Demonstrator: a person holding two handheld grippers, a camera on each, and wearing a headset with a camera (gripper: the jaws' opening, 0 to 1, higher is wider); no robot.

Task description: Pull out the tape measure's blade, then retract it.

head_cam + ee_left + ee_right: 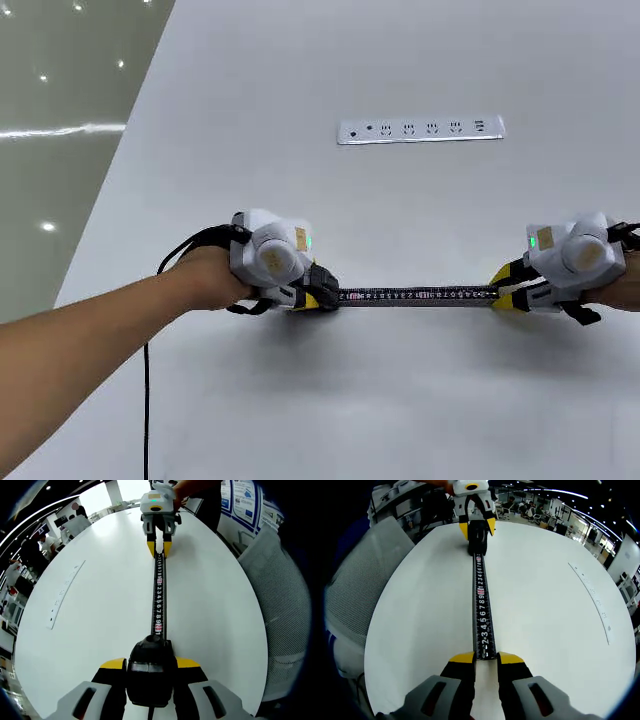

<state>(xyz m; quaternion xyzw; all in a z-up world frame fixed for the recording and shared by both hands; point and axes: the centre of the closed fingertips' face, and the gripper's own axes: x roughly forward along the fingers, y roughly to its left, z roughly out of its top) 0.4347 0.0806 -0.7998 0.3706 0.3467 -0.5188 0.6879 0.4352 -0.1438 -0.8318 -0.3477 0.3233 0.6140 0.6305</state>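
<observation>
**Q:** What does the left gripper (312,296) hold?
**A:** Its jaws are closed on the black tape measure case (322,288). In the left gripper view, its yellow pads (114,664) press against the two sides of the case.

**Q:** And the right gripper (505,286)?
**A:** Its jaws pinch the free end of the blade (415,294), which lies between the yellow fingertips (462,657) in the right gripper view.

**Q:** Where does the tape lie relative to the power strip (421,129)?
**A:** It lies on the person's side of the power strip, well apart from it and roughly parallel to it. The case is opposite the strip's left end and the blade tip is opposite its right end.

**Q:** What is the state of the blade?
**A:** It is drawn out straight between the two grippers, numbers upward, low over the white table (300,90).
</observation>
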